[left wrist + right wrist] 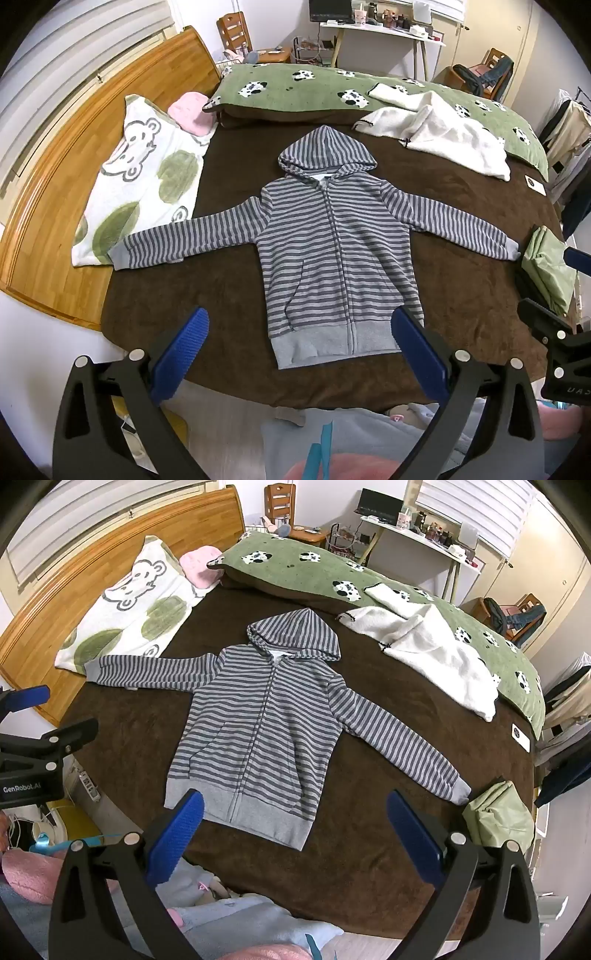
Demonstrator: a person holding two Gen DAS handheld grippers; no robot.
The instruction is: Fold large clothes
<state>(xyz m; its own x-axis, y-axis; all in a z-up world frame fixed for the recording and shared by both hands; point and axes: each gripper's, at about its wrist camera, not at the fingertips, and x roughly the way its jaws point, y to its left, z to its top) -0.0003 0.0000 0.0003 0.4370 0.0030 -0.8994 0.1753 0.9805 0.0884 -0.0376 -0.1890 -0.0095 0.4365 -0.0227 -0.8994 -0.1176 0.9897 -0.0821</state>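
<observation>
I see the striped hoodie (332, 243) flat at frame centre (sleeves spread), my left gripper (301, 328) and right gripper (295, 808) released, empty, low in frame

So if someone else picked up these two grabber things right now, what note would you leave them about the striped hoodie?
Left gripper: open, empty, above the near edge of the bed.
Right gripper: open, empty, beside it.
Striped hoodie: flat on the brown bed cover, front up, zipped, both sleeves spread outward, hood towards the green blanket, hem nearest you.
Done: hoodie laid out; no fold made.
Left: all the folding. Probably bring the sleeves in first, then fold the body.
Note: the far right cuff lies close to a folded green cloth.
</observation>
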